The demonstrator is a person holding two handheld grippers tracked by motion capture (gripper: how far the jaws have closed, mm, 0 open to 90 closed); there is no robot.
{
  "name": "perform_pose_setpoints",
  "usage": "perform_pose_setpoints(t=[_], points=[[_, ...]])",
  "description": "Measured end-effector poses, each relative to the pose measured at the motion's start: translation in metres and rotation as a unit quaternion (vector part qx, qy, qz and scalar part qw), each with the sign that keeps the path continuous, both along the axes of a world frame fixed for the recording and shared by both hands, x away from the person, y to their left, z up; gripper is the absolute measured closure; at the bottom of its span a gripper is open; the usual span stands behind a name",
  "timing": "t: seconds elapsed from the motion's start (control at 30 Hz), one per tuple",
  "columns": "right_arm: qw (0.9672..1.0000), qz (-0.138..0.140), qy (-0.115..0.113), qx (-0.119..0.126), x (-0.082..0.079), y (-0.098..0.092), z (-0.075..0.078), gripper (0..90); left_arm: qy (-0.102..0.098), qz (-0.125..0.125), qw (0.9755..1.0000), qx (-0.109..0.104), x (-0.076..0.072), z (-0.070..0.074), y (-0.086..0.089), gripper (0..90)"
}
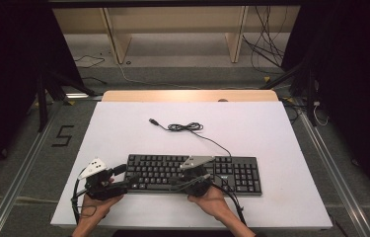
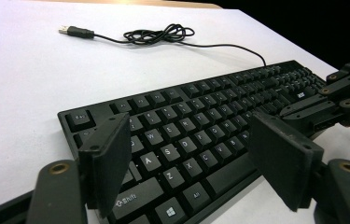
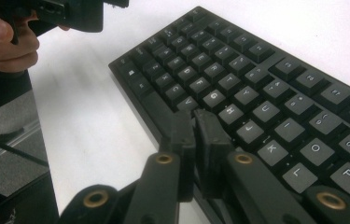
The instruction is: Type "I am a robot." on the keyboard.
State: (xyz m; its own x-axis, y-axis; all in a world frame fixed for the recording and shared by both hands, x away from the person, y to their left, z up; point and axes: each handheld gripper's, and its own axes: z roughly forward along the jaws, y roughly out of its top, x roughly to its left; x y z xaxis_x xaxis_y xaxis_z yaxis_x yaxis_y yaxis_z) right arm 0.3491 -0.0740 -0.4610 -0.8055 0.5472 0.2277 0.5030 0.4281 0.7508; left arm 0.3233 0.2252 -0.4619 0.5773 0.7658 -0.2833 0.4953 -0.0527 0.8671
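Observation:
A black keyboard [image 1: 192, 173] lies near the front of the white table top [image 1: 123, 128], and its cable [image 1: 185, 127] coils behind it and ends in a loose USB plug [image 1: 152, 120]. My left gripper [image 1: 127, 177] is at the keyboard's left end. Its jaws stand wide open over the left-hand keys [image 2: 163, 149], with nothing gripped between them [image 2: 189, 135]. My right gripper [image 1: 172, 182] reaches in from the front at the keyboard's middle. Its jaws [image 3: 195, 122] are shut, empty, and sit low over the space bar's edge below the letter keys [image 3: 238, 98].
The table's front edge runs just under both hands [image 1: 207, 200]. Bare white surface lies left of and behind the keyboard. A wooden strip [image 1: 187, 96] borders the far edge. Beyond it are shelf legs [image 1: 118, 37] and loose floor cables [image 1: 266, 49].

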Motion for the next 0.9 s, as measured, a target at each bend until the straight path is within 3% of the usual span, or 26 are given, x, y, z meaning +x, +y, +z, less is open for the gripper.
perform_pose_setpoints(t=[0.9], points=[[0.9994,0.002,0.006,-0.035,-0.001,0.006,-0.015,90.0,-0.007,-0.018,0.9998,0.003,-0.003,0.000,-0.005,27.4]])
